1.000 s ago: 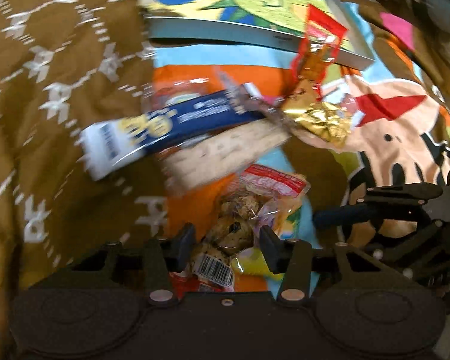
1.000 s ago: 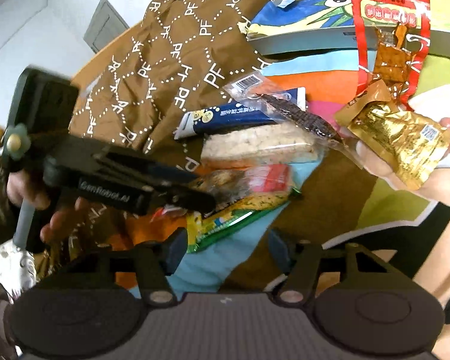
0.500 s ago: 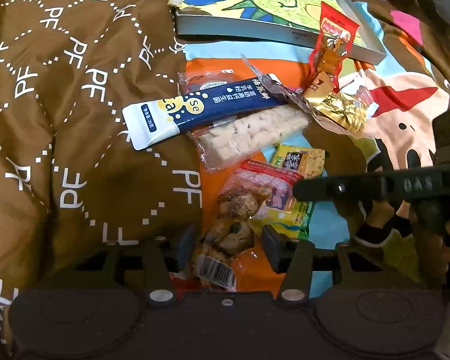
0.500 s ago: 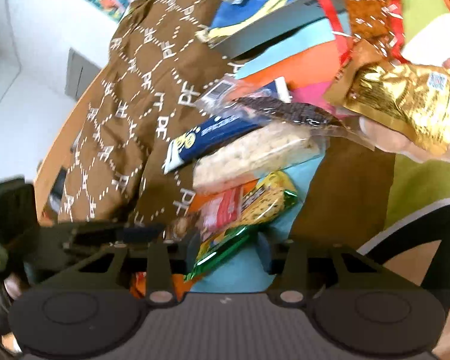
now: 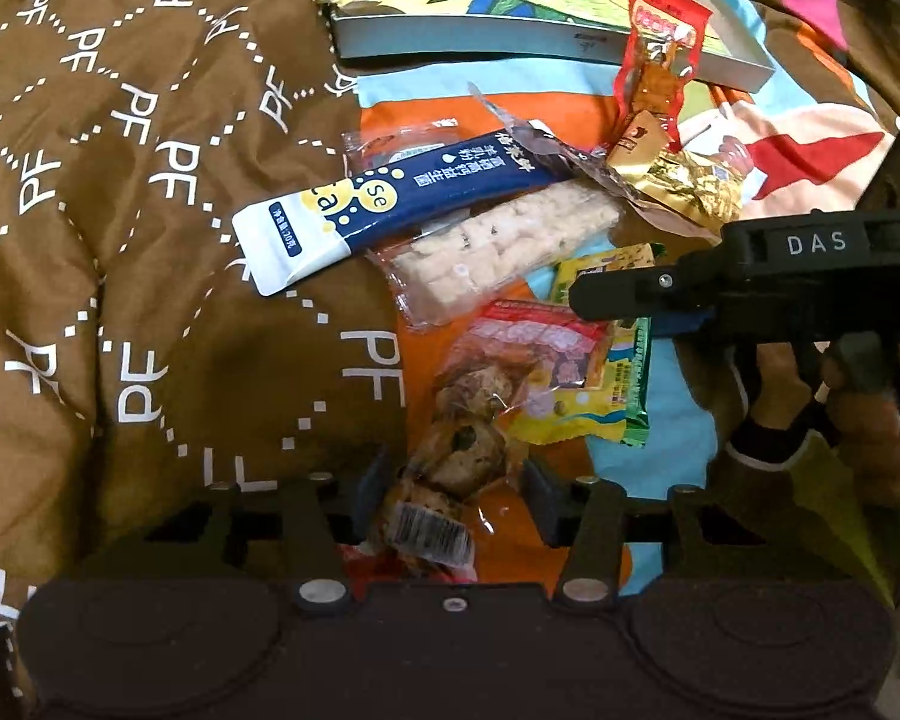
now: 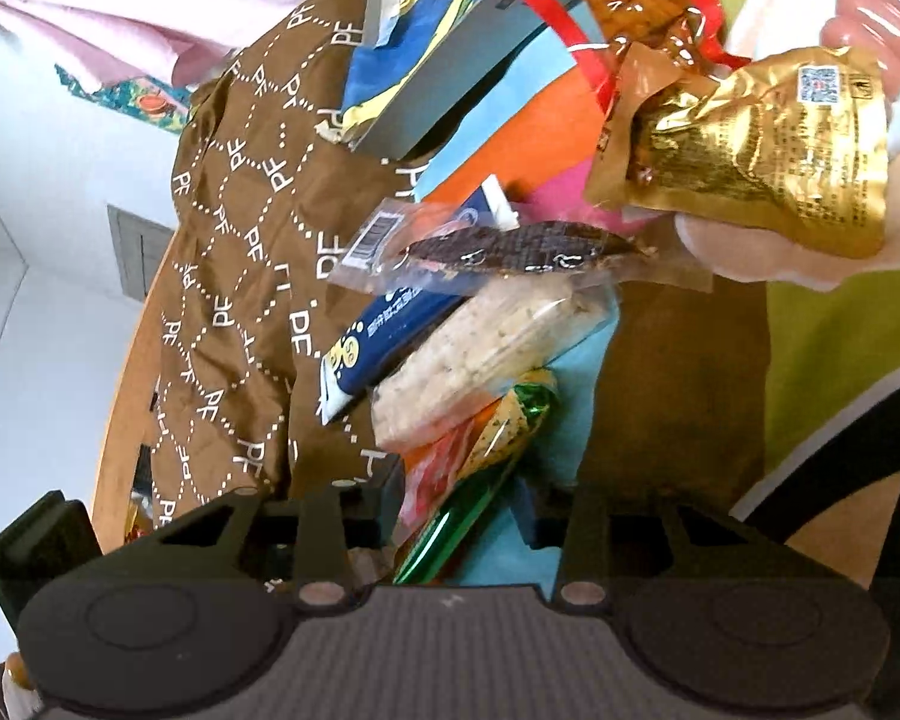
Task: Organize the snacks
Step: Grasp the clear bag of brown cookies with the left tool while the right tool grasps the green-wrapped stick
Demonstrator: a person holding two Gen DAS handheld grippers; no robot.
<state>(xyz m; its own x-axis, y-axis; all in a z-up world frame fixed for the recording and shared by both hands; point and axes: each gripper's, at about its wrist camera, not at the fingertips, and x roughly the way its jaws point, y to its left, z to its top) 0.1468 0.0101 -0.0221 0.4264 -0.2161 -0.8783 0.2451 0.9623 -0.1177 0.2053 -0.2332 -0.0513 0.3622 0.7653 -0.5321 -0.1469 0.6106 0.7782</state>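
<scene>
Snack packs lie in a heap on a cartoon blanket. My left gripper (image 5: pixel 453 495) is closing on a clear pack of brown cookies (image 5: pixel 468 444), which fills the gap between its pads. In the right wrist view my right gripper (image 6: pixel 459 513) is closing too, with a yellow-green packet (image 6: pixel 498 438) curled between its pads. The left wrist view shows its fingers (image 5: pixel 630 291) lying across that packet (image 5: pixel 606 372). Beyond are a blue-white sachet (image 5: pixel 402 198), a rice-puff bar (image 5: pixel 504 246), a dark jerky strip (image 6: pixel 510 246), a gold pouch (image 5: pixel 684 186) and a red pack (image 5: pixel 660 60).
A shallow grey box (image 5: pixel 510 42) with a cartoon picture stands at the far side. A brown quilt (image 5: pixel 120 240) printed with white letters covers the left. A person's hand (image 5: pixel 870 420) holds the right gripper's handle at the right edge. Pink sausages (image 6: pixel 876 18) lie past the gold pouch.
My right gripper rolled, dropped towards the pile and narrowed its jaws around the yellow-green packet. The left gripper kept the cookie pack between its fingers and barely moved.
</scene>
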